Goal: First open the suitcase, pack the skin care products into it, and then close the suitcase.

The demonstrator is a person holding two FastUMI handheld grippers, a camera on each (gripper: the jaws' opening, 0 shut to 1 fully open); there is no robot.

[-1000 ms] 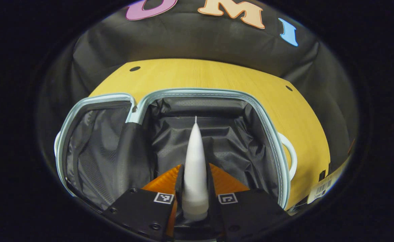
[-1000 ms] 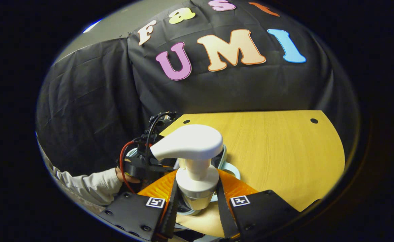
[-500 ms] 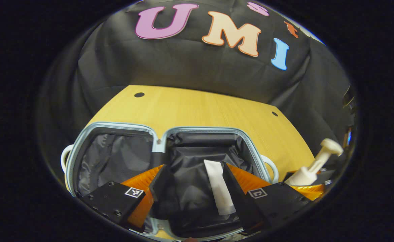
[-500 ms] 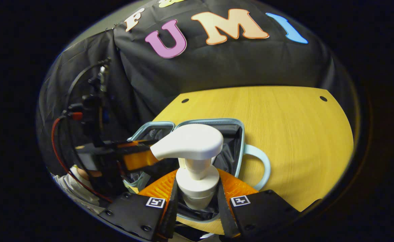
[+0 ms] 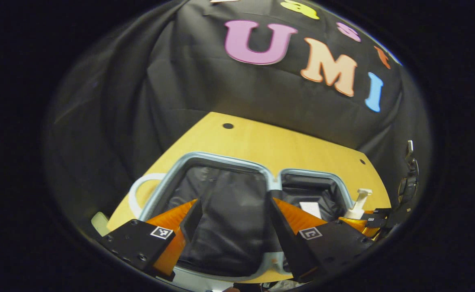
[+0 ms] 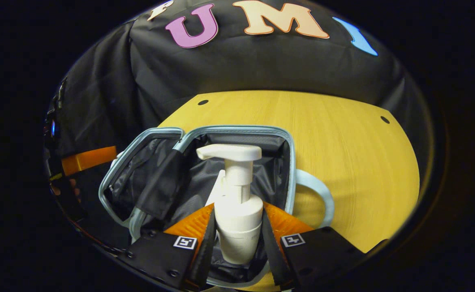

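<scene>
Lying open on the yellow wooden table (image 6: 342, 134), the suitcase (image 6: 237, 130) presents two halves side by side, each lined in black fabric and edged with a pale blue zipper rim. A pale blue handle (image 6: 318, 194) projects from its right side in the right gripper view.

The right gripper (image 6: 237, 243) has both orange fingers pressed against the body of a white pump bottle (image 6: 237, 211). The bottle stands upright between them, over the right-hand half of the suitcase, its pump head pointing left. Whether its base touches the lining cannot be told.

The left gripper (image 5: 231, 227) has its jaws spread wide and grips nothing; only the black lining of the left-hand half shows between its fingers. In the left gripper view, a white tube (image 5: 310, 209) lies in the farther, right-hand half of the suitcase. Just to its right, the pump bottle (image 5: 357, 205) appears with the right gripper (image 5: 367, 223) around it.

An orange finger of the left gripper (image 6: 87, 160) shows at the left edge of the right gripper view, beside the suitcase.
</scene>
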